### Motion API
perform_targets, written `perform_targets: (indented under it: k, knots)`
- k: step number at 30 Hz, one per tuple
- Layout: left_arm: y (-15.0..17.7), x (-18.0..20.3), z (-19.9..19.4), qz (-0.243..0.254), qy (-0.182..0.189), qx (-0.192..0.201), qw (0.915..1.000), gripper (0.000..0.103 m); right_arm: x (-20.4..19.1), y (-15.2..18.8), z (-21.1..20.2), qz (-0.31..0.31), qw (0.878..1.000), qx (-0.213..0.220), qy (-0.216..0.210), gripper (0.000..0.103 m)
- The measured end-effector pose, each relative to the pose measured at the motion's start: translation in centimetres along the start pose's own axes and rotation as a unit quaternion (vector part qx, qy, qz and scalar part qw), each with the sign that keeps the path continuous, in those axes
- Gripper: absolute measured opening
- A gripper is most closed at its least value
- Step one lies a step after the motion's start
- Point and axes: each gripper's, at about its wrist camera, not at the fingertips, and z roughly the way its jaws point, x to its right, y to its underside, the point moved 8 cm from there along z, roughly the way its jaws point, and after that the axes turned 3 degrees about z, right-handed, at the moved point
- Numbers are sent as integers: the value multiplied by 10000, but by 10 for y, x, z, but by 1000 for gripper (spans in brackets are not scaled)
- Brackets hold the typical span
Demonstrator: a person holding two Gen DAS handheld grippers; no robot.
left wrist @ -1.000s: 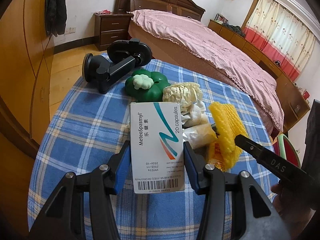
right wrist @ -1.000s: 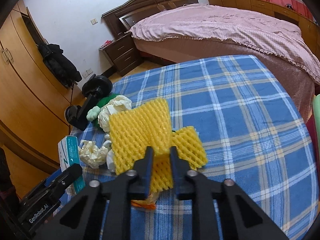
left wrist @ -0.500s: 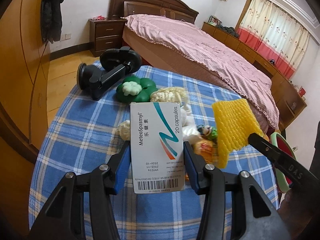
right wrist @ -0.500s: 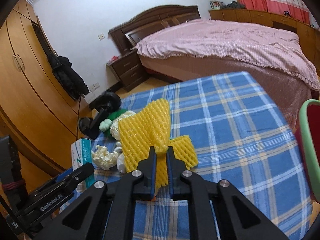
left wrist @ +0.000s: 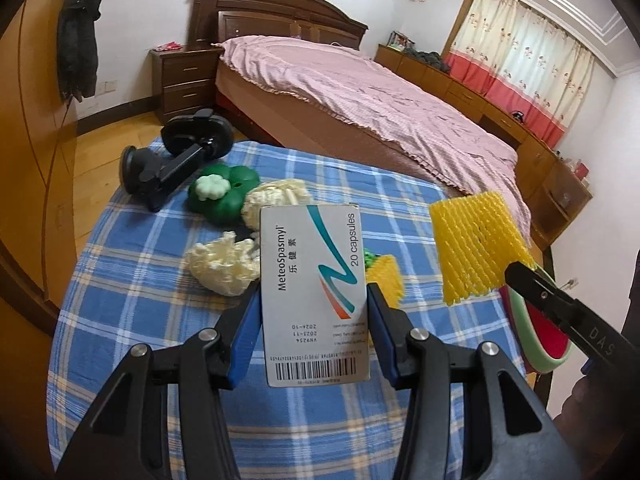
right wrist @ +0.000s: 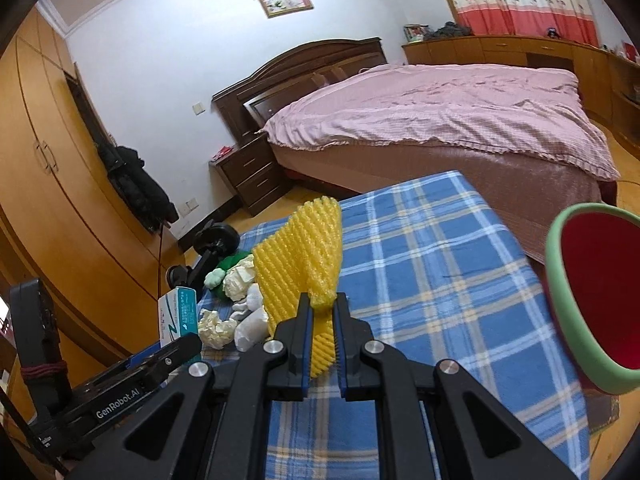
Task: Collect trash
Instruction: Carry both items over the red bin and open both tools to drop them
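My left gripper [left wrist: 312, 300] is shut on a white MeteoSpasmyl capsule box [left wrist: 314, 292] and holds it above the blue plaid table [left wrist: 132, 264]. The box also shows in the right wrist view [right wrist: 176, 314]. My right gripper [right wrist: 322, 312] is shut on a yellow foam net [right wrist: 300, 264], lifted off the table; the net also shows in the left wrist view [left wrist: 476, 248]. Crumpled tissues [left wrist: 222, 264] and a second piece of yellow net [left wrist: 386, 280] lie on the table. A red bin with a green rim [right wrist: 588, 292] stands at the table's right edge.
A green toy vegetable [left wrist: 222, 194] and a black phone holder [left wrist: 176, 160] sit at the table's far left. A bed with a pink cover [left wrist: 380, 96] stands behind the table. Wooden wardrobes [right wrist: 44, 184] line the left wall.
Both grippers have risen and pulled back from the table. The yellow net came up off the pile, and the bin came into view on the right.
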Motion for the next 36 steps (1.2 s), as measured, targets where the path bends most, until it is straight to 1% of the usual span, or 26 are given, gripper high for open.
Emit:
perform_targets:
  k: [7, 16, 24, 29, 36]
  knots:
    - [-5, 33, -6, 218, 281, -7, 9994, 51, 23, -6, -37, 93, 9992, 300, 242, 11]
    - [-8, 94, -4, 626, 788, -80, 9949, 51, 73, -13, -80, 279, 9947, 630, 767, 11]
    - [-6, 153, 7, 1019, 1187, -150, 9876, 51, 129, -16, -111, 648, 9870, 858, 1198, 11]
    - [0, 190, 24, 1188, 1388, -310, 9827, 51, 165, -17, -126, 853, 9810, 954, 1460, 11]
    - [12, 250, 48, 1522, 1716, -513, 9720, 51, 216, -12, -136, 1163, 9724, 995, 1763, 11]
